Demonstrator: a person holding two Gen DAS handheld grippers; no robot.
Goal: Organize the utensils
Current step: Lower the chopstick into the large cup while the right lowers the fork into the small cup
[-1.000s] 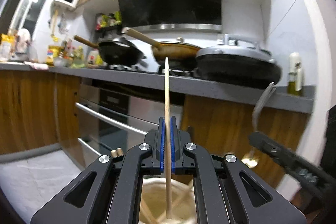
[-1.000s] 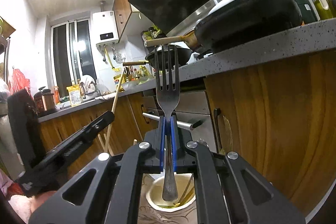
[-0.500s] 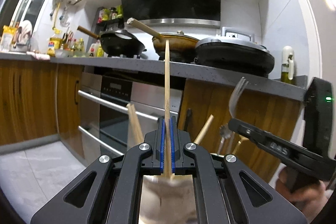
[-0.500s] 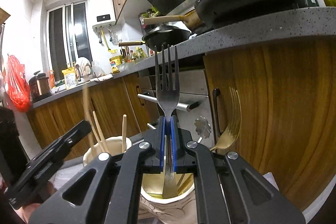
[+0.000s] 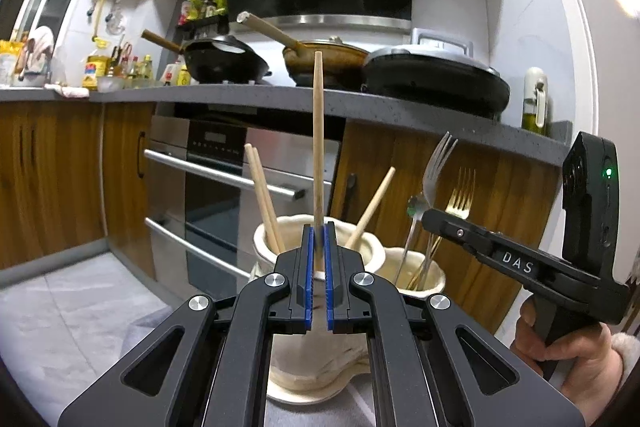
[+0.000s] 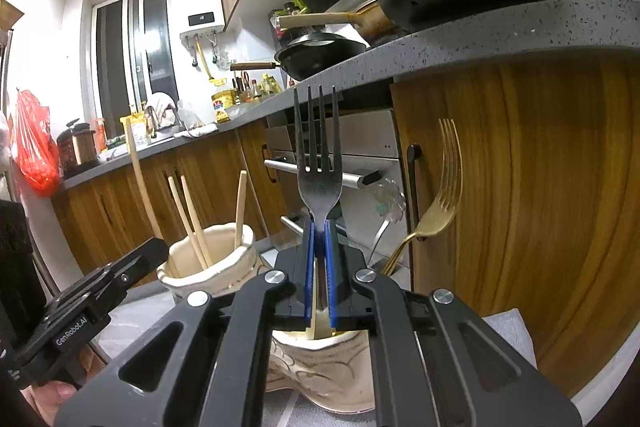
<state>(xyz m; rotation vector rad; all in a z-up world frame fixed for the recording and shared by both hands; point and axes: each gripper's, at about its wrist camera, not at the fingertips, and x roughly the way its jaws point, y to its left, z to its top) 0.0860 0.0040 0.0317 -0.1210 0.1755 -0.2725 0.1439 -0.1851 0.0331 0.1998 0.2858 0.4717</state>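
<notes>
My left gripper [image 5: 319,233] is shut on a wooden chopstick [image 5: 318,147] that stands upright, its lower end inside a cream ceramic holder [image 5: 360,255] with three other chopsticks. My right gripper [image 6: 319,227] is shut on a steel fork [image 6: 319,171], tines up, its handle reaching down into a second cream holder [image 6: 320,383]. That holder [image 5: 434,277] also carries a gold fork [image 6: 438,203] and a flower-topped utensil [image 6: 387,205]. The chopstick holder [image 6: 216,259] stands to its left. In the left wrist view the right gripper [image 5: 430,213] shows at right with the fork [image 5: 438,167].
Both holders stand on a grey cloth [image 5: 80,327] in front of wooden cabinets [image 6: 520,207] and a steel oven [image 5: 224,179]. The grey countertop [image 5: 400,111] above carries pans. A person's hand [image 5: 568,355] holds the right gripper's handle.
Both grippers have sunk toward the holders, carrying the chopstick and the fork down into them. The holders now show fully in both views. The grips have not changed.
</notes>
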